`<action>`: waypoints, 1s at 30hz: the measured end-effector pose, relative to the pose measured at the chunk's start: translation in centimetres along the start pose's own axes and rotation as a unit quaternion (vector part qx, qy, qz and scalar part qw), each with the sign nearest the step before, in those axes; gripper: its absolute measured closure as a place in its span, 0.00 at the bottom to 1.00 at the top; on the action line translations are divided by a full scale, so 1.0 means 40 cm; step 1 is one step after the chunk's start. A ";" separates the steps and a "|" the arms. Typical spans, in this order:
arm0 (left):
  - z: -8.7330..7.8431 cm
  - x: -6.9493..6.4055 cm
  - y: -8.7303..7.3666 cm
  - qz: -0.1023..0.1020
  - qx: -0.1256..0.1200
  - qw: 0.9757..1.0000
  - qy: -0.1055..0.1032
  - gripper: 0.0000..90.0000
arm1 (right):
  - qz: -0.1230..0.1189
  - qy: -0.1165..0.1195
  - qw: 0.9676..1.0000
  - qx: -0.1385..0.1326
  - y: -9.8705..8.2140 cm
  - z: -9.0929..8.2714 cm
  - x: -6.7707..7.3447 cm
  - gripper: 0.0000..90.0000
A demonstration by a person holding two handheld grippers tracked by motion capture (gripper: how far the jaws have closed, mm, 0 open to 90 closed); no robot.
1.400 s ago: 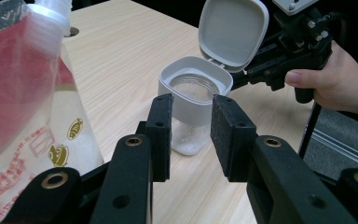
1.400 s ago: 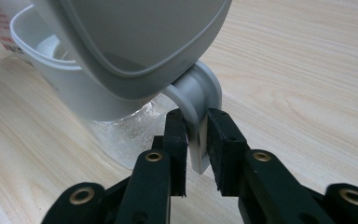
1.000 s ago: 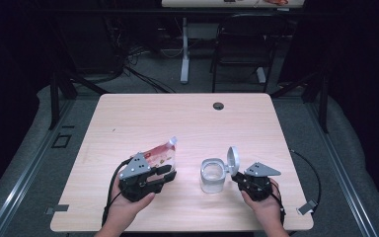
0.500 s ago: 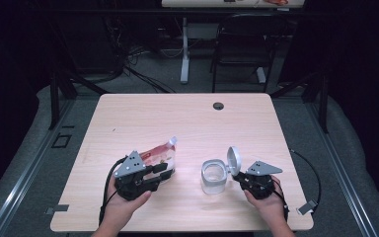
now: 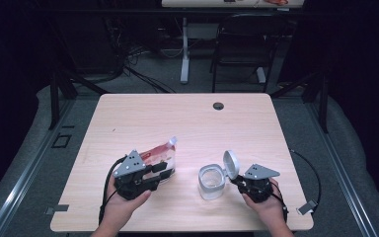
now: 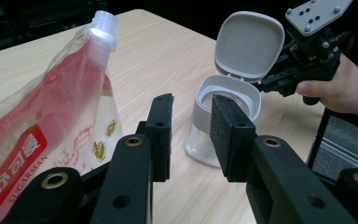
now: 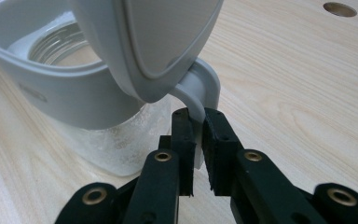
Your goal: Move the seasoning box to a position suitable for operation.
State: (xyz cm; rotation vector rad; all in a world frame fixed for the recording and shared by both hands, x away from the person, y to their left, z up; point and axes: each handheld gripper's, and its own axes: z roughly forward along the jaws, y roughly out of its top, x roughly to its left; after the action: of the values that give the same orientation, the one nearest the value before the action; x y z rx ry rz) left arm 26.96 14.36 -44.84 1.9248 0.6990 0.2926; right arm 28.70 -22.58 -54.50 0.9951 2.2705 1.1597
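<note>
The work in hand is refilling a clear sugar jar [image 5: 211, 181] from a red-and-clear spouted refill pouch [image 5: 157, 155] on a light wooden table [image 5: 192, 123]. The jar stands on the table near the front edge, right of centre, with its grey hinged lid [image 5: 230, 163] flipped up and its mouth exposed. The right gripper [image 7: 196, 126] is clamped on the grey handle tab [image 7: 200, 95] at the jar's hinge side; the right gripper view shows both pads pressed flat against the tab. Hold this grip steady, since it both anchors the jar and keeps the lid tilted clear of the opening. The pouch stands just to the left of the jar, well apart from it, with its white spout [image 6: 101, 25] uppermost and leaning toward the table's far side. The left gripper [image 6: 191, 135] sits beside the pouch's lower part with its jaws apart; in the left gripper view nothing lies between the pads, and the pouch lies off to that view's left. For a clean pour, the likely sound method is to seize the pouch across its stiffer upper body, near the spout. The film looks soft and likely to buckle, so squeeze moderately, lift, bring the spout over the jar mouth and tip slowly.
</note>
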 end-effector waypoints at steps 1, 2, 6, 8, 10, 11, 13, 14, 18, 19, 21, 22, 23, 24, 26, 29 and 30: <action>-0.002 0.001 0.001 0.000 0.000 1.000 0.001 0.77 | 0.006 0.001 1.000 -0.002 0.000 0.001 -0.003 0.92; -0.004 0.001 0.002 0.000 0.000 1.000 0.002 0.77 | 0.011 0.002 1.000 -0.005 0.000 0.003 -0.006 0.92; -0.011 0.005 0.003 -0.001 -0.003 1.000 0.005 0.77 | 0.031 0.001 0.999 -0.013 0.003 0.013 -0.015 0.91; -0.013 0.006 0.003 -0.002 -0.003 1.000 0.007 0.77 | 0.032 -0.003 0.999 -0.011 0.007 0.019 -0.019 0.91; -0.015 0.007 0.003 -0.003 -0.003 1.000 0.007 0.77 | 0.033 -0.004 0.999 -0.014 0.009 0.024 -0.022 0.91; -0.016 0.008 0.003 -0.003 -0.002 1.000 0.007 0.77 | 0.036 -0.006 0.999 -0.015 0.010 0.027 -0.024 0.90; -0.017 0.008 0.002 -0.004 -0.004 1.000 0.008 0.77 | 0.043 -0.007 0.999 -0.019 0.010 0.032 -0.028 0.90; -0.018 0.008 0.002 -0.004 -0.005 1.000 0.009 0.77 | 0.045 -0.005 0.999 -0.021 0.010 0.035 -0.031 0.89; -0.024 0.010 0.001 -0.004 -0.005 1.000 0.014 0.76 | 0.052 -0.007 0.998 -0.024 0.012 0.039 -0.037 0.89; -0.024 0.010 0.001 -0.004 -0.005 1.000 0.014 0.76 | 0.053 -0.009 0.998 -0.022 0.013 0.040 -0.037 0.89; -0.029 0.013 0.001 -0.005 -0.004 1.000 0.017 0.76 | 0.054 -0.011 0.998 -0.025 0.014 0.042 -0.037 0.89; -0.030 0.013 0.001 -0.006 -0.006 1.000 0.018 0.76 | 0.054 -0.011 0.998 -0.023 0.015 0.043 -0.038 0.89; -0.031 0.014 0.000 -0.007 -0.006 1.000 0.019 0.77 | 0.055 -0.011 0.998 -0.022 0.016 0.043 -0.039 0.89; -0.032 0.015 0.000 -0.008 -0.004 1.000 0.019 0.76 | 0.055 -0.011 0.998 -0.022 0.016 0.044 -0.040 0.89; -0.033 0.017 0.000 -0.009 -0.004 1.000 0.020 0.76 | 0.060 -0.009 0.998 -0.026 0.015 0.046 -0.041 0.88; -0.034 0.020 0.000 -0.009 -0.003 1.000 0.020 0.76 | 0.062 -0.008 0.998 -0.027 0.015 0.044 -0.042 0.87; -0.035 0.020 0.000 -0.010 -0.003 1.000 0.021 0.76 | 0.064 -0.006 0.998 -0.027 0.015 0.041 -0.043 0.85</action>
State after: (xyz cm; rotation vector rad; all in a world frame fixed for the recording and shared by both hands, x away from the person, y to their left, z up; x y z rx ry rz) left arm 26.92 15.88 -44.29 1.9095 0.7435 0.3224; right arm 31.11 -22.75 -54.90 1.1371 2.1803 1.2569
